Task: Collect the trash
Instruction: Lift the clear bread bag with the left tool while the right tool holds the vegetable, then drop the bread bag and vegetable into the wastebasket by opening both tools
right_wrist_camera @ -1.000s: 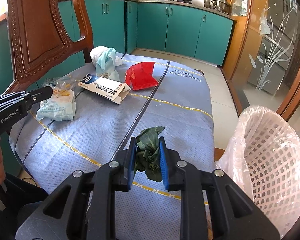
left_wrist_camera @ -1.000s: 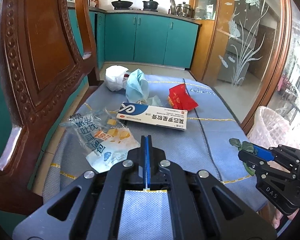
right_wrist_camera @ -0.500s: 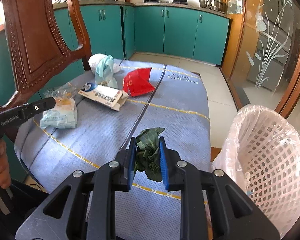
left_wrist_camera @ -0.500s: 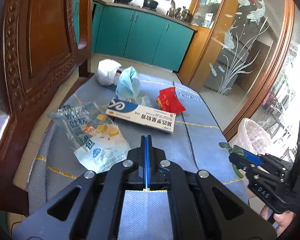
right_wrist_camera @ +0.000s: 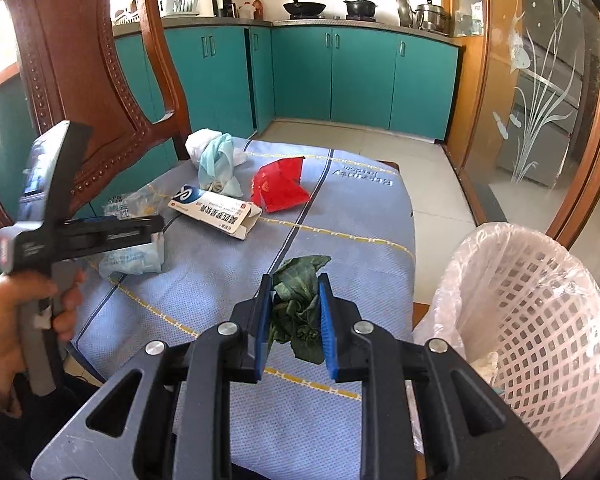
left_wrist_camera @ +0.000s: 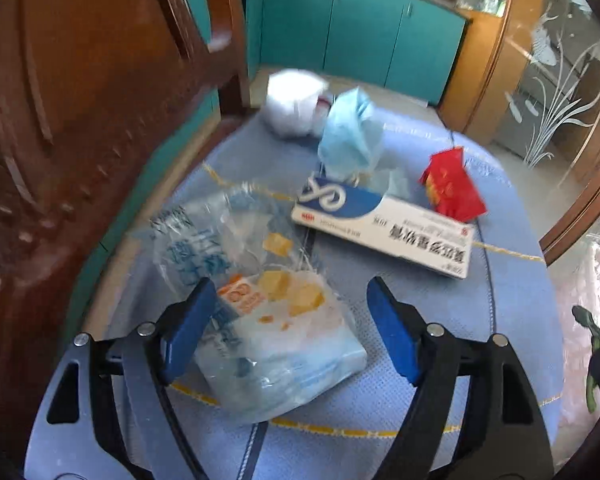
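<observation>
My left gripper hangs over a clear plastic snack bag on the blue cloth, jaws opening, the bag between the pads but not pressed. In the right wrist view the left gripper shows side-on above that bag, held by a hand. My right gripper is shut on a wilted green leaf, above the cloth's near edge. A white-and-blue box, a red packet, a blue face mask and a white wad lie farther back.
A white lattice bin lined with clear plastic stands right of the table, below cloth level. A carved wooden chair back rises along the left edge. Teal kitchen cabinets and a glass door lie beyond.
My left gripper went from shut to wide open and moved forward and down over the snack bag. The right gripper keeps its hold on the leaf and has barely shifted.
</observation>
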